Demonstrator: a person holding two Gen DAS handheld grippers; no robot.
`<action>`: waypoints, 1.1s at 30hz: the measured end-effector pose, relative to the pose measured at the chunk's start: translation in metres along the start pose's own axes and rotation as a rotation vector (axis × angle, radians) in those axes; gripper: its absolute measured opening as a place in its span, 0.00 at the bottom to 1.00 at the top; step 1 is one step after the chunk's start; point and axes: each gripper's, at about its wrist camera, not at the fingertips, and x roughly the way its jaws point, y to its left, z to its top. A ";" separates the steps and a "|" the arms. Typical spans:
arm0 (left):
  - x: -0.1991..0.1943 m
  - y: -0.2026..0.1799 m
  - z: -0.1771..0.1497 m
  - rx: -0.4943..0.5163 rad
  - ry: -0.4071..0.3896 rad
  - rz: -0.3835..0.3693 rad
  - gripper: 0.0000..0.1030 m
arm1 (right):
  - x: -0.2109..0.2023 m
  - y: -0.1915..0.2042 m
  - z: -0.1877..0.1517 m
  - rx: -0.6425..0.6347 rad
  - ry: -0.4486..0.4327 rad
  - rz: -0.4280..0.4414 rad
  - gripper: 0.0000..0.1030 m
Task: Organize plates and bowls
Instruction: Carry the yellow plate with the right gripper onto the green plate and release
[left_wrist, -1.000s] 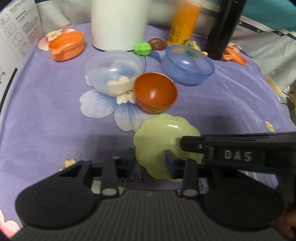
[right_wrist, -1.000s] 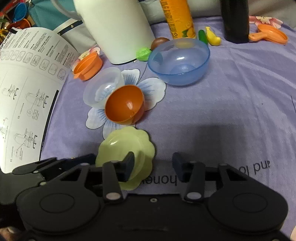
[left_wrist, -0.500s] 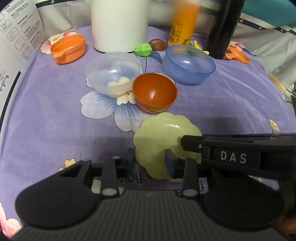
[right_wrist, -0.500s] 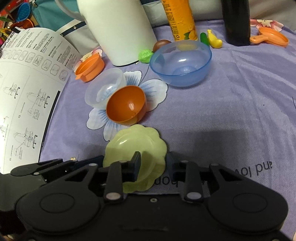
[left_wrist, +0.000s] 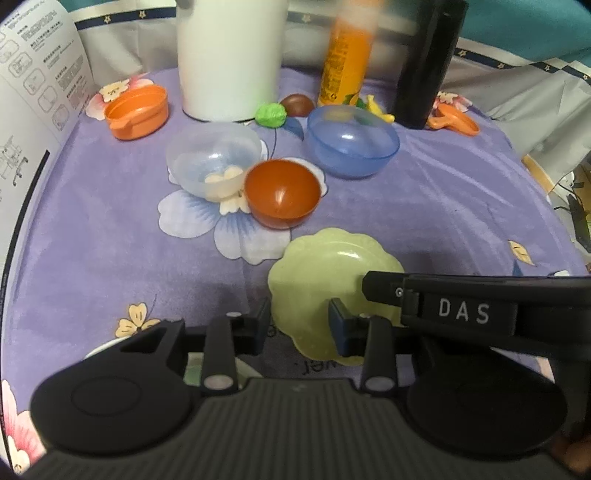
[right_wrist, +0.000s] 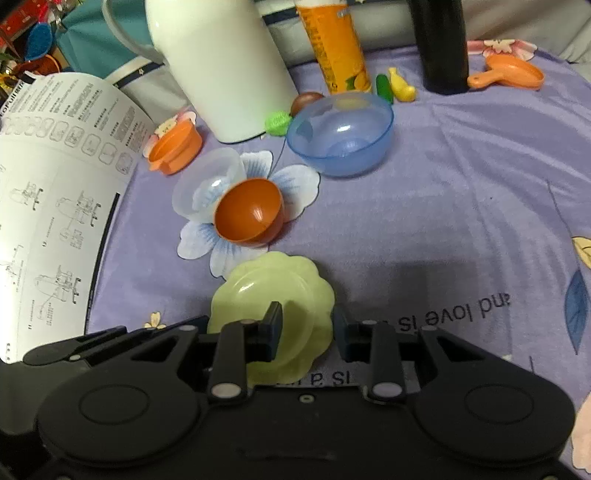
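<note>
A pale green scalloped plate (left_wrist: 321, 269) hangs tilted just above the purple floral cloth (left_wrist: 461, 206), held from both sides. My left gripper (left_wrist: 300, 323) is shut on its left rim. In the right wrist view my right gripper (right_wrist: 307, 326) is shut on the right rim of the plate (right_wrist: 266, 291), one finger inside and one outside. Its black side bar marked DAS (left_wrist: 461, 312) crosses the left wrist view. Beyond the plate stand an orange-brown bowl (left_wrist: 282, 192), a clear bowl (left_wrist: 212, 155) touching it, and a blue bowl (left_wrist: 352, 144).
A white jug (left_wrist: 229, 59), an orange bottle (left_wrist: 345, 62) and a black bottle (left_wrist: 424, 62) line the back. A small orange cup (left_wrist: 136, 110), an orange scoop (left_wrist: 454, 120) and little toy foods lie near them. A printed instruction sheet (right_wrist: 55, 203) covers the left edge.
The right gripper's jaws closed onto the plate's right rim. Both grippers then rose slightly with the plate between them.
</note>
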 end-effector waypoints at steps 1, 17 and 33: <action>-0.004 -0.002 0.000 0.000 -0.005 0.000 0.33 | -0.004 0.000 0.000 0.002 -0.006 0.001 0.30; -0.074 0.003 -0.010 0.008 -0.095 0.007 0.33 | -0.055 0.023 -0.008 -0.036 -0.087 0.041 0.30; -0.113 0.069 -0.051 -0.050 -0.089 0.053 0.33 | -0.041 0.100 -0.029 -0.162 -0.017 0.100 0.30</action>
